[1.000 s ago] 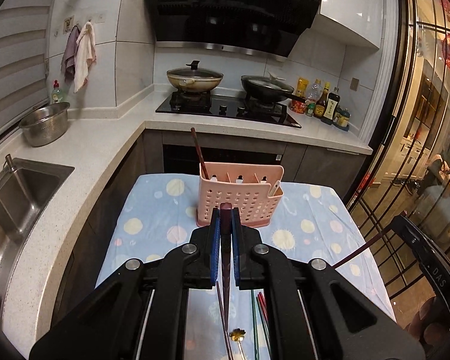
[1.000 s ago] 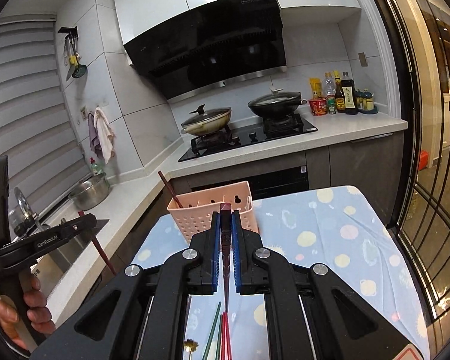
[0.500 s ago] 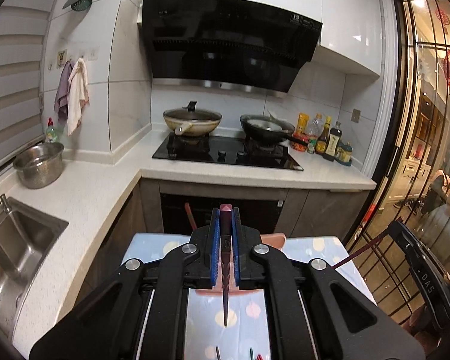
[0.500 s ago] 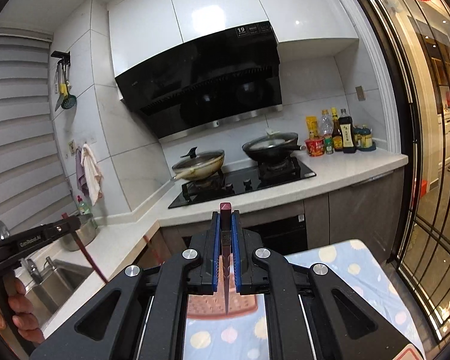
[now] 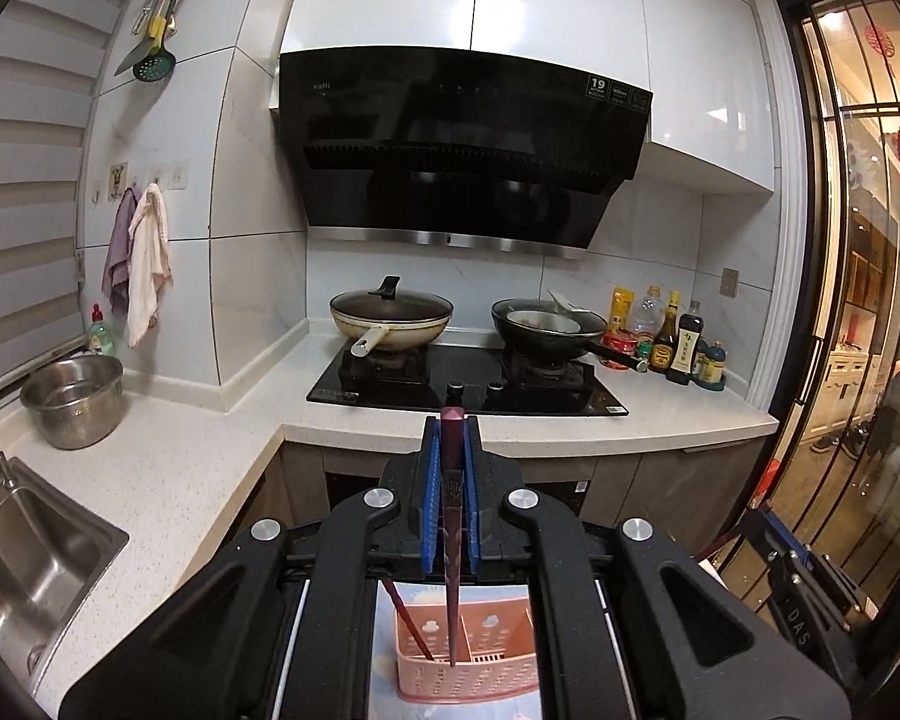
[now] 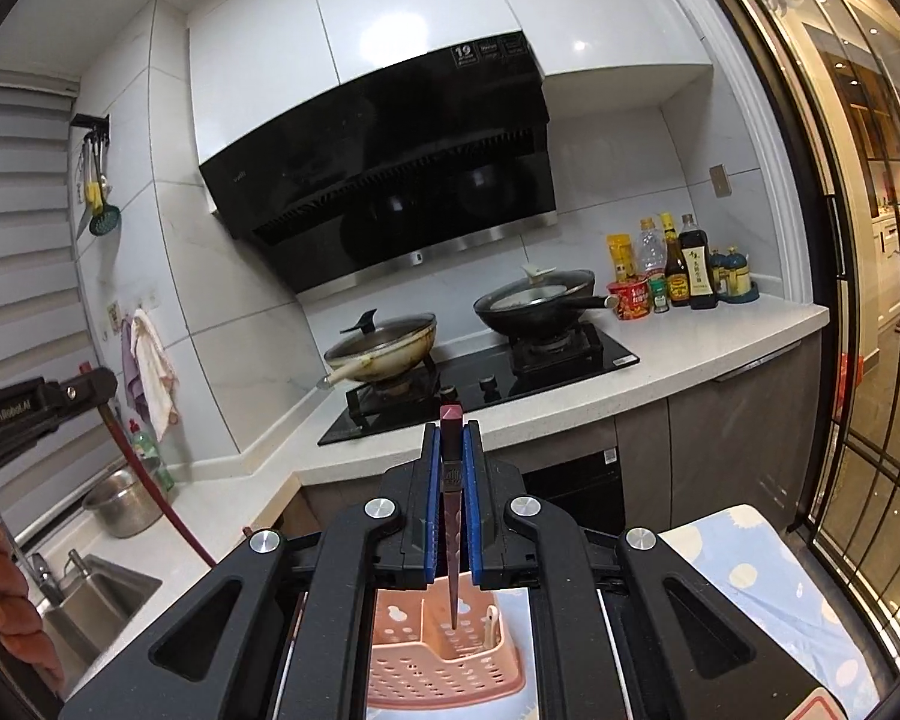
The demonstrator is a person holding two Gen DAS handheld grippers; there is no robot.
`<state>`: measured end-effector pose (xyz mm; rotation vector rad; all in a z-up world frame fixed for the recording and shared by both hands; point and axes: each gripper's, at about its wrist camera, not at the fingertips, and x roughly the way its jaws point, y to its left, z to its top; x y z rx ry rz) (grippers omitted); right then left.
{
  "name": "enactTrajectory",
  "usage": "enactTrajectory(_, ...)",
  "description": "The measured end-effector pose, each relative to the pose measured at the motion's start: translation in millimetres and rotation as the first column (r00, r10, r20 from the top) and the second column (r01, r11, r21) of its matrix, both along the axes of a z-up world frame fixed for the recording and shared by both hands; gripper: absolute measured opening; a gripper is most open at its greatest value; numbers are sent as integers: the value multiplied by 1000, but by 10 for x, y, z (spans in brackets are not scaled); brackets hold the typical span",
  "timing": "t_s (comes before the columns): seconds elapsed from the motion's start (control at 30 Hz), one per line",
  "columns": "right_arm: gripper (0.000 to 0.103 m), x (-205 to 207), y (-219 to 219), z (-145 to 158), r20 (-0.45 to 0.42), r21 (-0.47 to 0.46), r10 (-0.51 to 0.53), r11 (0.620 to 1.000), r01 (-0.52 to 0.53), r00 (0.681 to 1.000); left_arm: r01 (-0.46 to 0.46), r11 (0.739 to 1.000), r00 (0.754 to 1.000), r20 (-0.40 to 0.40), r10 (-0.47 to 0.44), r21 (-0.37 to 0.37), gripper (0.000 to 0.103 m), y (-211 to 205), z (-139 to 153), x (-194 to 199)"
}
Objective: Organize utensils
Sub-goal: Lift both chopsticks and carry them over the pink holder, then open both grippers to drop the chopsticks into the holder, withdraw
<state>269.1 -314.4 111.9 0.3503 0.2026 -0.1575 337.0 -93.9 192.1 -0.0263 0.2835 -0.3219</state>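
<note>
My left gripper (image 5: 450, 450) is shut on a dark red chopstick (image 5: 452, 540) held upright, tip pointing down over the pink utensil basket (image 5: 468, 672). One chopstick (image 5: 408, 618) stands slanted in the basket's left compartment. My right gripper (image 6: 452, 450) is shut on a second dark red chopstick (image 6: 453, 546), tip down over the same basket (image 6: 444, 666), where a pale utensil (image 6: 491, 621) leans at the right. The left gripper and its chopstick (image 6: 144, 480) show at the right wrist view's left edge.
The basket stands on a blue spotted tablecloth (image 6: 768, 576). Behind is a white counter (image 5: 168, 480) with a sink (image 5: 24, 570), a steel bowl (image 5: 72, 399), a stove with two pans (image 5: 390, 315), and sauce bottles (image 5: 678, 342). A glass door (image 5: 858, 300) is at the right.
Both grippers have risen and tilted up with their chopsticks. The basket has dropped to the bottom of both views and the loose utensils on the cloth are out of sight.
</note>
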Motion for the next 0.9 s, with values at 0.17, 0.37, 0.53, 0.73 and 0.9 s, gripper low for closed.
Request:
enactTrajectory(0.17, 7, 147, 88, -169, -51, -13, 30, 999, -31, 998, -10, 1000, 1000, 5, 9, 18, 7, -51, -141, 115)
enactTrajectory(0.37, 7, 268, 155, -346, -105, -12, 51, 999, -52, 993, -20, 999, 999, -29, 21, 37, 7, -81, -363, 247)
enactTrajectory(0.53, 7, 325, 220, -445, -138, -23, 58, 998, -62, 989, -17, 998, 997, -68, 21, 58, 7, -111, -551, 347)
enactTrajectory(0.73, 16, 327, 255, -513, -173, -36, 64, 997, -71, 983, -12, 998, 990, -141, 20, 58, 48, -75, -735, 412)
enactTrajectory(0.9, 28, 216, 284, -518, -168, -23, 64, 997, -69, 984, -35, 999, 988, -150, 40, 35, 65, 66, -772, 317)
